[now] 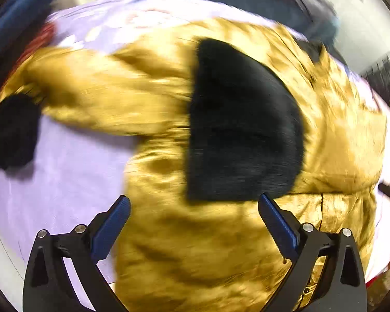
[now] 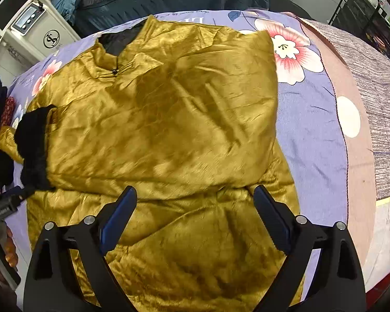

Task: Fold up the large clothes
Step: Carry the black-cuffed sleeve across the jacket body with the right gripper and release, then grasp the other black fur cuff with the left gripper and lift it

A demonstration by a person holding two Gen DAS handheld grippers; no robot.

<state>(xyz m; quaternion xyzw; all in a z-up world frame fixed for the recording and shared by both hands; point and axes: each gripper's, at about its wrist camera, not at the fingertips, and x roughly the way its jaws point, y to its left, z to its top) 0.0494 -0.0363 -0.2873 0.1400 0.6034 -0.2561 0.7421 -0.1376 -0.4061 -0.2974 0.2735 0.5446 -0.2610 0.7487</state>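
Lying spread on the floral bedsheet (image 2: 312,119) below both tongs, the gold jacket (image 2: 169,119) looks partly folded: a sleeve with black fur cuff (image 1: 241,124) crosses its body. Further folds remain. Left gripper (image 1: 195,223) and right gripper (image 2: 195,215) stand spread, pinching nothing.

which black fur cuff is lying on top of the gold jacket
The large cuff on the folded-in sleeve; the smaller cuff lies off the jacket on the lilac bedspread.

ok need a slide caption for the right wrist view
Gold jacket with black fur cuff spread on floral bedspread, right gripper open above it.
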